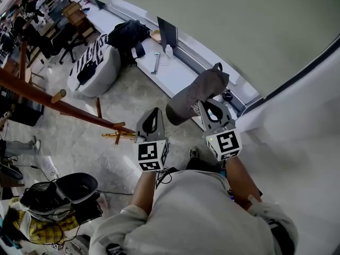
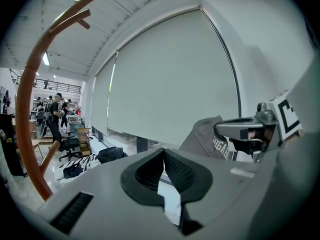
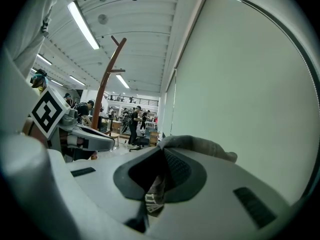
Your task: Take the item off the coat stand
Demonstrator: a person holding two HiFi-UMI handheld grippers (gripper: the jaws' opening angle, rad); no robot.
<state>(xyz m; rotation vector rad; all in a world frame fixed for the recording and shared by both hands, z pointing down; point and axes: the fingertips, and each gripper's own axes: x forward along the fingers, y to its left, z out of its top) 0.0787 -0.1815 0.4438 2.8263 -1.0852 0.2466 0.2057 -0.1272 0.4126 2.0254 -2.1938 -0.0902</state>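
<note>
A grey cloth item (image 1: 194,94) with a printed label hangs in the air, away from the brown wooden coat stand (image 1: 58,106). My right gripper (image 1: 205,105) is shut on its edge. In the right gripper view the grey cloth (image 3: 200,145) lies over the jaws and the label shows between the pads of the right gripper (image 3: 162,155). My left gripper (image 1: 155,112) stays beside it on the left, jaws together with nothing in them. The left gripper view shows the left gripper (image 2: 163,154), the grey cloth (image 2: 207,136) to its right, and the coat stand (image 2: 25,109) curving up on the left.
A white beanbag (image 1: 98,70) with striped cloth and a black bag (image 1: 127,36) lie beyond the stand. A laptop (image 1: 167,32) stands on the low window ledge (image 1: 175,70). A white panel (image 1: 297,132) stands close on the right. A chair (image 1: 74,187) with clutter is at lower left.
</note>
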